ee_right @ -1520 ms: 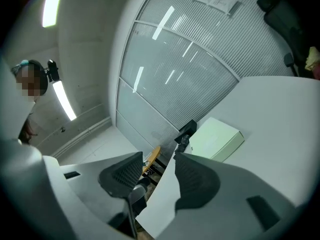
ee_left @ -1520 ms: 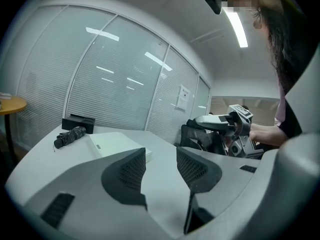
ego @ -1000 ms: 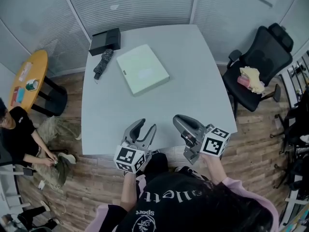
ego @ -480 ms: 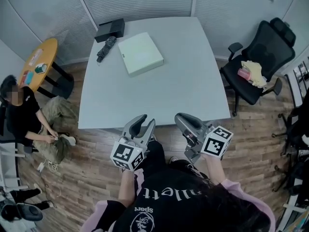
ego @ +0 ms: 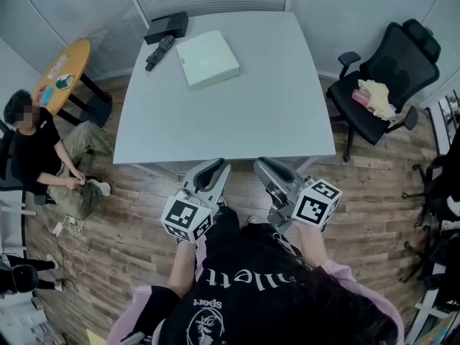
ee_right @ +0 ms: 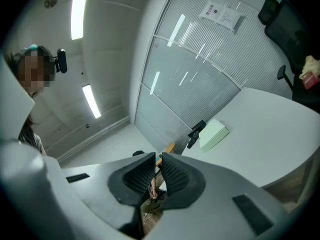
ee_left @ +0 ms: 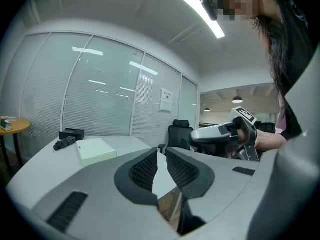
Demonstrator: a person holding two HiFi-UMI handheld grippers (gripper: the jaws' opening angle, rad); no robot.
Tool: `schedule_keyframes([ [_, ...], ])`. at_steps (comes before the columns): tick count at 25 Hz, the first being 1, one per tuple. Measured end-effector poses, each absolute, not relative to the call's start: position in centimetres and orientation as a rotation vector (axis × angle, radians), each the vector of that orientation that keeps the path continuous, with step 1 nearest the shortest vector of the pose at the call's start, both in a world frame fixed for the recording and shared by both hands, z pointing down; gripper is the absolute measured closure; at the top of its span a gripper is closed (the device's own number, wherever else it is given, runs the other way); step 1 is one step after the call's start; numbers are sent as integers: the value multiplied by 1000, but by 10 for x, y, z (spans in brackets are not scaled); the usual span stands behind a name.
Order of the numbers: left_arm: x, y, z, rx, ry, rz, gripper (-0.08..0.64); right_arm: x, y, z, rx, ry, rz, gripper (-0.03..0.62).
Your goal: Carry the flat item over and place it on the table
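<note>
**Layout, referenced to the worktop**

- Seated person (ego: pixel 32 149): on the wood floor (ego: pixel 136 221), off the left edge of the worktop (ego: pixel 237 121) and well apart from it.
- Round side table (ego: pixel 68 67): wooden top, standing beyond the worktop's far left corner. The small objects on it cannot be identified.
- Black box (ego: pixel 167 26): on the worktop, at its far left corner.
- Folded umbrella (ego: pixel 159 51): dark, lying on the worktop just nearer than the black box. It cannot be told whether the two touch.
- Flat item (ego: pixel 207 59): pale green and rectangular, lying flat on the far left quarter of the worktop. It sits just right of the folded umbrella, with a narrow strip of worktop showing between them. Neither claw touches it.

**Claws**

- Left claw (ego: pixel 215 168): held off the worktop's near edge, above the wood floor, pointing toward the worktop. Its jaws have just been closing. They are clenched, the ribbed pads meeting low down with only a thin wedge of gap above. Nothing is between them.
- Right claw (ego: pixel 266 167): also off the worktop's near edge, just right of the left claw and pointing the same way. Its jaws are clenched and nothing is gripped.
- Both claws are well apart from the flat item, which lies across the worktop from them.

**Right side**

- Office chair (ego: pixel 402 56): black, standing off the worktop's right edge.
- Yellow cloth (ego: pixel 377 95): bunched on the seat of the office chair.
</note>
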State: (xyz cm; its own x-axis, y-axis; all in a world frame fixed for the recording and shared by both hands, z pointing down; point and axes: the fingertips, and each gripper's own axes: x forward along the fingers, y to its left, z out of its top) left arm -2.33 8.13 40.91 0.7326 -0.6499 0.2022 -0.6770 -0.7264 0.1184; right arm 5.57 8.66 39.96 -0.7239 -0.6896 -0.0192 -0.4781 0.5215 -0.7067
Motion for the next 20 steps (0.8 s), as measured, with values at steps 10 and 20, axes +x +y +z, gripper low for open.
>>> schedule_keyframes([
  [10, -26, 89, 392, 2796, -995, 197, 494, 46, 91, 397, -1030, 2452, -991, 545],
  [20, -64, 96, 388, 2788, -959, 206, 494, 2, 94, 405, -1054, 2459, -1057, 548],
])
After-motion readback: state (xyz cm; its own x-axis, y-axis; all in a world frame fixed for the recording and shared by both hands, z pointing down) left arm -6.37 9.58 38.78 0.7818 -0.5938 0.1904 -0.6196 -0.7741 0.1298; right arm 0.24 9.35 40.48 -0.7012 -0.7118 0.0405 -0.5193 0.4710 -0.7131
